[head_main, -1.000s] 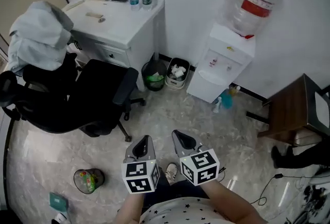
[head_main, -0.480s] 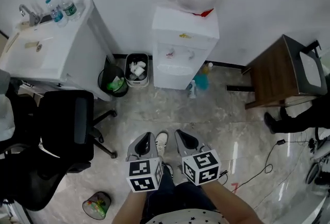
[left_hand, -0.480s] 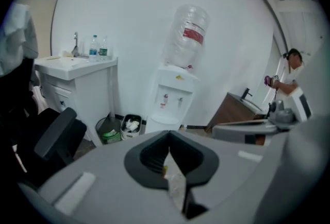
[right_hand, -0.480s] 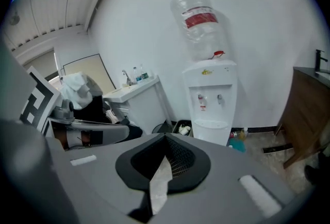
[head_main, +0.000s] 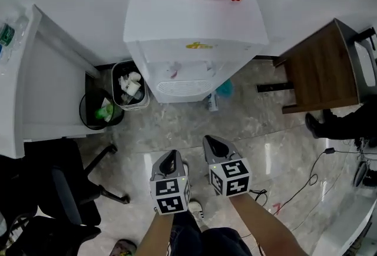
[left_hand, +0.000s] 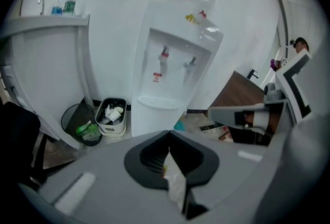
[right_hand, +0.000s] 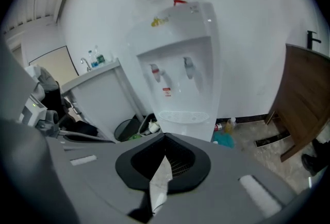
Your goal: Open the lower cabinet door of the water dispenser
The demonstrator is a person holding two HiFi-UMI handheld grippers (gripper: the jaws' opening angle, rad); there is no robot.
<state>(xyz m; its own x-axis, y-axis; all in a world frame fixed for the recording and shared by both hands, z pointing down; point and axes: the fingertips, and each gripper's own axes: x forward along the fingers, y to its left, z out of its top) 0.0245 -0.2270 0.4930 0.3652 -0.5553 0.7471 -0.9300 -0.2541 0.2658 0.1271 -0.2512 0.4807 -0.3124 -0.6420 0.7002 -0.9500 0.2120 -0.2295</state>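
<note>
The white water dispenser (head_main: 194, 31) stands against the wall at the top of the head view, with a clear bottle on top. Its taps and drip tray face me; from above, the lower cabinet door is hidden under its top. A strip of the lower front (left_hand: 154, 121) shows below the drip tray in the left gripper view. My left gripper (head_main: 171, 156) and right gripper (head_main: 208, 142) hang side by side over the floor, short of the dispenser. Both are shut and hold nothing. In the right gripper view the dispenser (right_hand: 180, 53) rises just beyond the shut jaw tips.
A black bin (head_main: 97, 112) and a small white bin of rubbish (head_main: 131, 91) stand left of the dispenser, beside a white counter (head_main: 35, 90). A teal bottle (head_main: 224, 89) lies at its right foot. A wooden table (head_main: 321, 66) is right, a black chair (head_main: 56, 202) lower left, cables (head_main: 306, 181) lower right.
Both grippers and my view have moved toward the dispenser and lower; it now fills the top of the head view. The chair has slid to the lower left. Both grippers stay shut.
</note>
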